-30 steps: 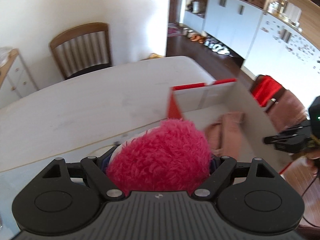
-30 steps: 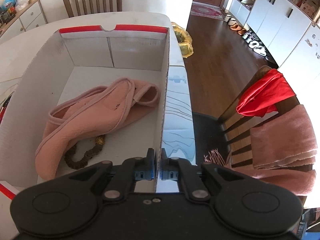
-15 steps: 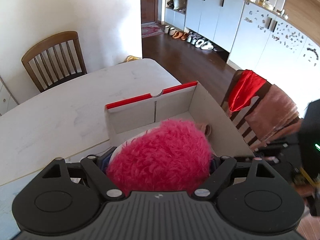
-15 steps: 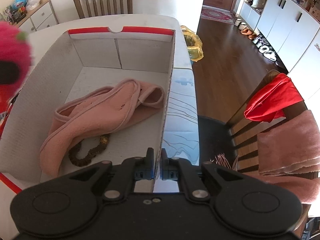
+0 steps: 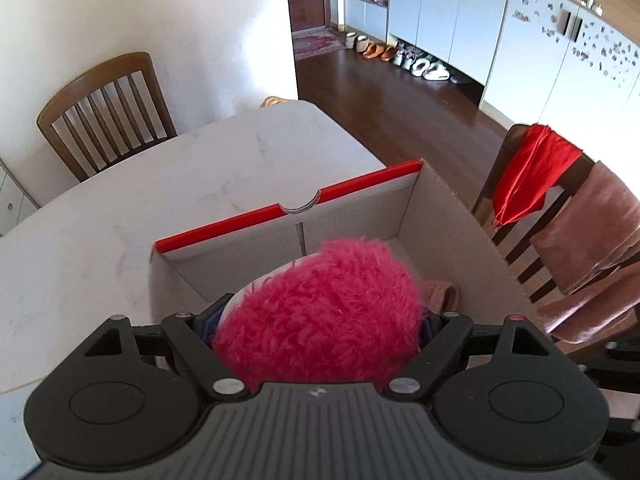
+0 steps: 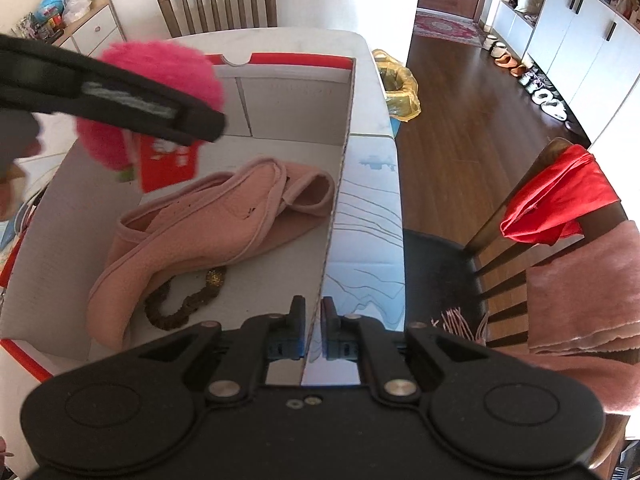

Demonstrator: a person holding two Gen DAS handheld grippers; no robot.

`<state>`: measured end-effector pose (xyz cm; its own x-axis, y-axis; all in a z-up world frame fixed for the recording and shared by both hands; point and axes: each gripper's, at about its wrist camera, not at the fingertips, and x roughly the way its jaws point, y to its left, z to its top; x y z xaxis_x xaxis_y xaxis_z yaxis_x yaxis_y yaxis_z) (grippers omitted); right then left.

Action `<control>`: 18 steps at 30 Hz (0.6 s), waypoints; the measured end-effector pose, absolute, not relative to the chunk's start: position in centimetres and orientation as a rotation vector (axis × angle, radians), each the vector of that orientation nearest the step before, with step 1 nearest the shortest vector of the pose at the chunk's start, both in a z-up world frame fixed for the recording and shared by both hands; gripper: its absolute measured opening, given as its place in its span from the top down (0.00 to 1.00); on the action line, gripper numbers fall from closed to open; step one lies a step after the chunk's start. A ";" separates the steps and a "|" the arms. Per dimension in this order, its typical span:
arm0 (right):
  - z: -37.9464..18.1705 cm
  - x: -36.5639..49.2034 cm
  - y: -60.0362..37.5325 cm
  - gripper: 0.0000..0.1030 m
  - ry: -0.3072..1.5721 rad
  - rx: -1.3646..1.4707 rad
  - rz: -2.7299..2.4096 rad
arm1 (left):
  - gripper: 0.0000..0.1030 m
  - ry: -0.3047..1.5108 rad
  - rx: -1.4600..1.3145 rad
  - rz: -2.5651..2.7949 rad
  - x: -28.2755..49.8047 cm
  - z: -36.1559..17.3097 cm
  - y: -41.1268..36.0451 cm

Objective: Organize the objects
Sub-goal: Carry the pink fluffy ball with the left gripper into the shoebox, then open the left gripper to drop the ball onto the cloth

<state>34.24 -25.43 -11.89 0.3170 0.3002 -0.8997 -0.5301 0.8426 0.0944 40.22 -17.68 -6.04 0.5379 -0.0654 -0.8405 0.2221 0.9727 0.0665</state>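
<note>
A: where's the pink plush toy?
B: clamped in the left claw, above the cardboard box. Right claw is pinching the box's right wall, on the desk.

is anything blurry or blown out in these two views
Left wrist view: the fluffy pink toy close to the lens looks soft, the wall behind the chair is washed out by sunlight, and straight edges bow. Right wrist view: the left hand-held gripper is smeared, and the far wall is overexposed.
</note>
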 end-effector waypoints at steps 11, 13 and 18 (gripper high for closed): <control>-11.9 34.3 -25.5 0.93 1.130 -0.225 0.565 | 0.17 1.057 0.199 -0.133 41.7 -9.4 -17.9; -11.9 34.3 -25.5 0.93 1.131 -0.225 0.565 | 0.17 1.064 0.203 -0.133 41.7 -9.8 -17.9; -11.9 34.3 -25.5 0.93 1.131 -0.226 0.565 | 0.16 1.086 0.188 -0.129 41.7 -10.4 -17.4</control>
